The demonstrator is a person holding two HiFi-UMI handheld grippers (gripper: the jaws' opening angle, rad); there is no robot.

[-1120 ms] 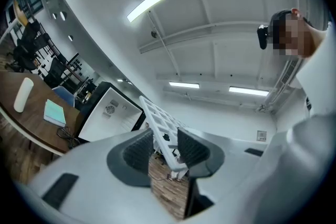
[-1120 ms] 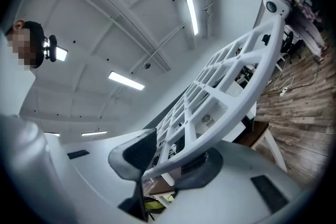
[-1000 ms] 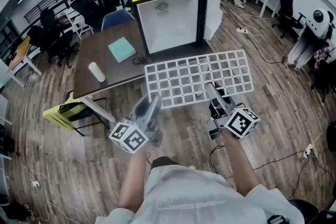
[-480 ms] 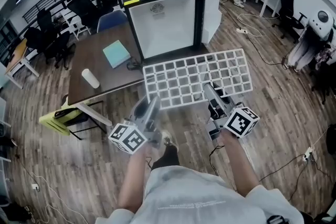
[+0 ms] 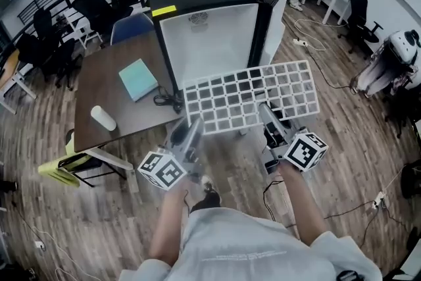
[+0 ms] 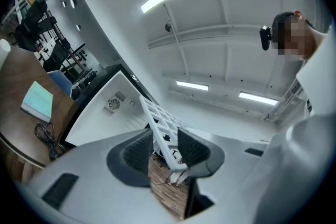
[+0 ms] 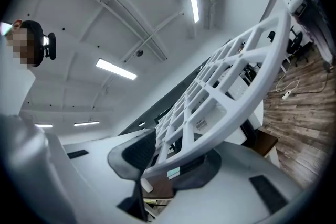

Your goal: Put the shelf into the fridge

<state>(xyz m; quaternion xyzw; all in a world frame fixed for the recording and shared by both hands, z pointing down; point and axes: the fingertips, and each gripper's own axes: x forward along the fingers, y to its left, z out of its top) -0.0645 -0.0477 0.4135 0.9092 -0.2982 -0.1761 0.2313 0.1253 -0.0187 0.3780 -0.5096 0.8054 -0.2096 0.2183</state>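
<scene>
A white grid shelf (image 5: 250, 99) is held level in the air in front of the fridge (image 5: 210, 43), a black cabinet with a white inside and its door (image 5: 276, 13) swung open to the right. My left gripper (image 5: 192, 125) is shut on the shelf's near left edge; in the left gripper view the shelf rail (image 6: 160, 126) sits between the pads of this gripper (image 6: 165, 152). My right gripper (image 5: 264, 108) grips the near right edge. In the right gripper view the shelf (image 7: 236, 81) lies between the jaws of this gripper (image 7: 168, 157), which are opening while the pads still touch it.
A brown table (image 5: 112, 102) stands left of the fridge with a teal book (image 5: 138, 79), a white cylinder (image 5: 103, 118) and a black cable (image 5: 166, 101). A yellow chair (image 5: 62, 164) is by its near corner. Cables run over the wooden floor at right.
The fridge and table have come closer and larger in the head view. The shelf stays in both grippers, and its far edge now overlaps the bottom of the fridge opening.
</scene>
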